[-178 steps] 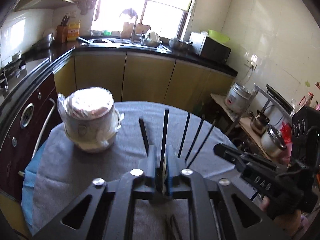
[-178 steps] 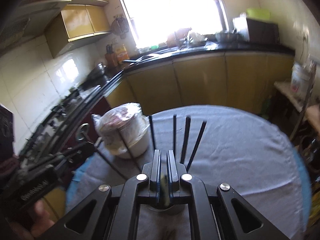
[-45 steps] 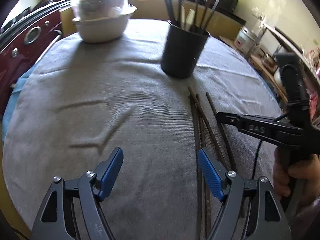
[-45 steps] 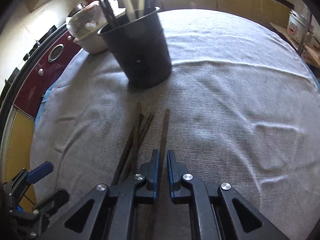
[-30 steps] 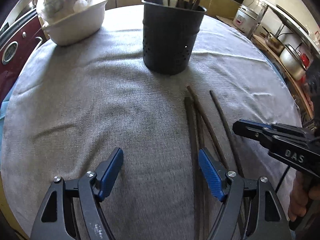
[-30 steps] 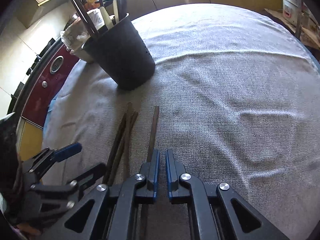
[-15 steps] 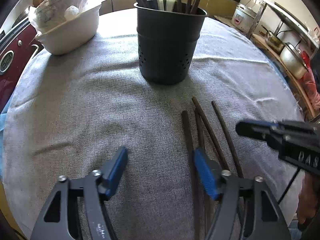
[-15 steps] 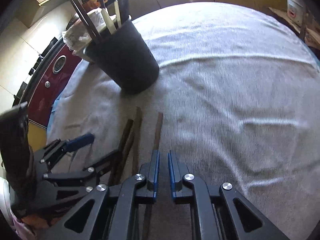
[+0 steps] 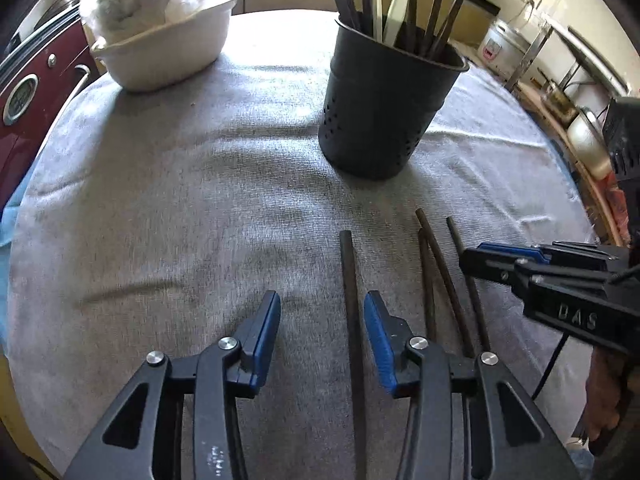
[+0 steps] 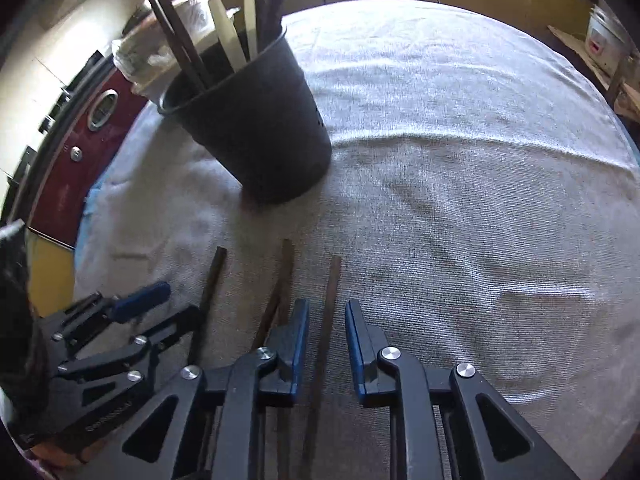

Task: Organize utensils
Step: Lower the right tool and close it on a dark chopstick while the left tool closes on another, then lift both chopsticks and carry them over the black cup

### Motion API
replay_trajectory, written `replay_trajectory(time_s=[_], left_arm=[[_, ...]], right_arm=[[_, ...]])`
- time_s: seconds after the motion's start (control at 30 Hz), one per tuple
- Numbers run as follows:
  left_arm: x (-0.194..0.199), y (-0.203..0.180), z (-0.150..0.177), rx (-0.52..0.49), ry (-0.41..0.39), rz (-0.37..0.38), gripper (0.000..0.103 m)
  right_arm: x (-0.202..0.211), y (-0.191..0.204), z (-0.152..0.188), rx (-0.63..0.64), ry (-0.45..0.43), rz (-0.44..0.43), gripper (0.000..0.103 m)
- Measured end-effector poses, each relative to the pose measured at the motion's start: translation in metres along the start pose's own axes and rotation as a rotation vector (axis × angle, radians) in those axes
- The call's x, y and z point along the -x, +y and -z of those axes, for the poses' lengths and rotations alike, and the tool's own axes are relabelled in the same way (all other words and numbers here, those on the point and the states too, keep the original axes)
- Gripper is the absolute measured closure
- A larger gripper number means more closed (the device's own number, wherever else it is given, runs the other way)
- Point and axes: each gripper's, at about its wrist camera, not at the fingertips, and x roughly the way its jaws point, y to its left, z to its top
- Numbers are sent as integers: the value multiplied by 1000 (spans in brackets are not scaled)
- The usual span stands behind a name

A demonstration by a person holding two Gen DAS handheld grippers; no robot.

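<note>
Since a second ago the left tongs (image 9: 322,320) have been narrowing around one dark chopstick (image 9: 350,292) without touching it, while the right tongs (image 10: 326,328) have parted, leaving another chopstick (image 10: 328,308) loose between them. Both lie on the cloth-covered surface (image 9: 180,200). Beyond stands the black holder (image 9: 384,104) full of chopsticks, and farther left a white bowl (image 9: 164,52) holding wrapped food.

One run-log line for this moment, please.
stage: picking loose chopsticks off cloth | left gripper: closing, open around leftmost chopstick | right gripper: opening, straddles rightmost chopstick | holder: upright
</note>
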Motion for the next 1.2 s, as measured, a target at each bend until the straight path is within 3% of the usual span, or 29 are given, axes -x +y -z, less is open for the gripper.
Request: replay_trajectory(time_s=[0.27,0.33,0.37,0.43,0.53,0.63,0.87,1.2], left_arm=[[-10,-9,-18,10,37,-2,60],[-13,-9,-21,17,31,31,78],[-14,-7,-21,29,28,60,82],[-16,-3,-23,52,24,91,94],[-18,7,-23,109,14,161,96],[-11,21,-15,161,-5,181,96],[50,20,4,139,-149,168,96],[139,-13,36,98,-366,104,96]], right_arm=[[-11,23,-7,63,33,89,82],[-12,30,-8,87,37,126,87],[-13,33,-9,98,34,135,90],[-14,34,-8,96,23,121,94],[-10,20,-7,53,15,64,95],[-3,7,-2,7,-3,-1,96],[42,8,18,25,-136,-42,97],[127,23,58,58,-346,-62,97]])
